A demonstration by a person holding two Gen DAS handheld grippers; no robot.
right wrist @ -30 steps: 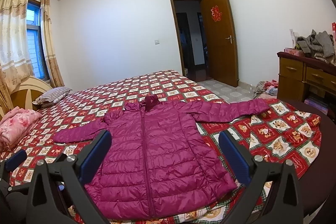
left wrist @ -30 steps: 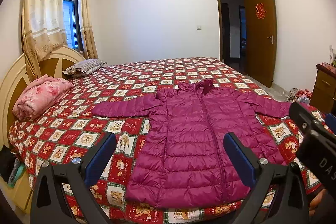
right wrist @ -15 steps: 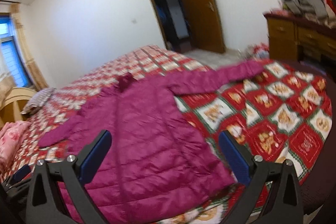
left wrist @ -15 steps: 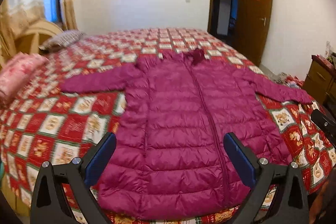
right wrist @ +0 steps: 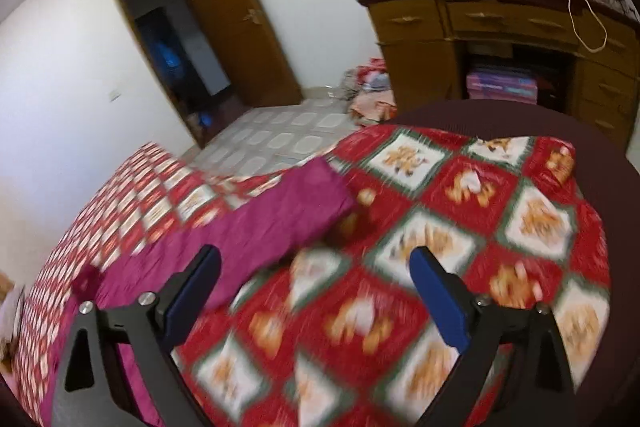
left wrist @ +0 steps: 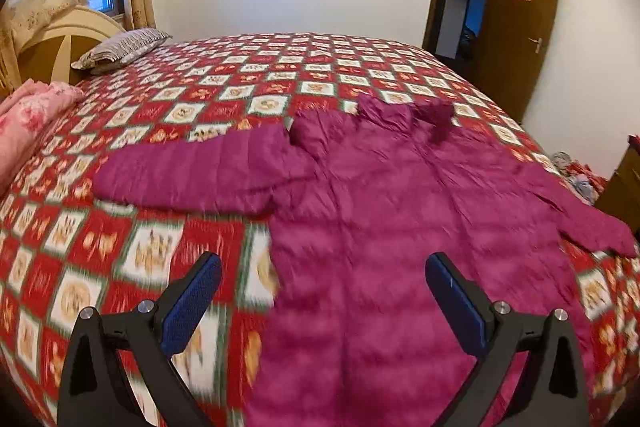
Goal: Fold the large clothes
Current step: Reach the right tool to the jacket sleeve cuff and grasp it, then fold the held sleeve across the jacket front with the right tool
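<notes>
A magenta quilted jacket (left wrist: pixel 384 211) lies flat, front up, on the bed with both sleeves spread out. My left gripper (left wrist: pixel 322 267) is open and empty above the jacket's left side, near the armpit below the left sleeve (left wrist: pixel 192 175). In the right wrist view the jacket's right sleeve (right wrist: pixel 276 215) lies across the bed's corner, its cuff (right wrist: pixel 332 183) near the bed edge. My right gripper (right wrist: pixel 314 263) is open and empty just above the bedspread, in front of that sleeve.
The bed carries a red and white checked bedspread (left wrist: pixel 132 251). A pink folded quilt (left wrist: pixel 24 119) and a striped pillow (left wrist: pixel 124 47) lie by the headboard. A wooden dresser (right wrist: pixel 500 39) piled with clothes stands right of the bed, with clothes on the floor (right wrist: pixel 368 95) and an open door (right wrist: pixel 236 23).
Both grippers have moved forward and apart over the bed. The left swung left toward the left sleeve side; the right swung right toward the right sleeve and bed corner. Both stay open.
</notes>
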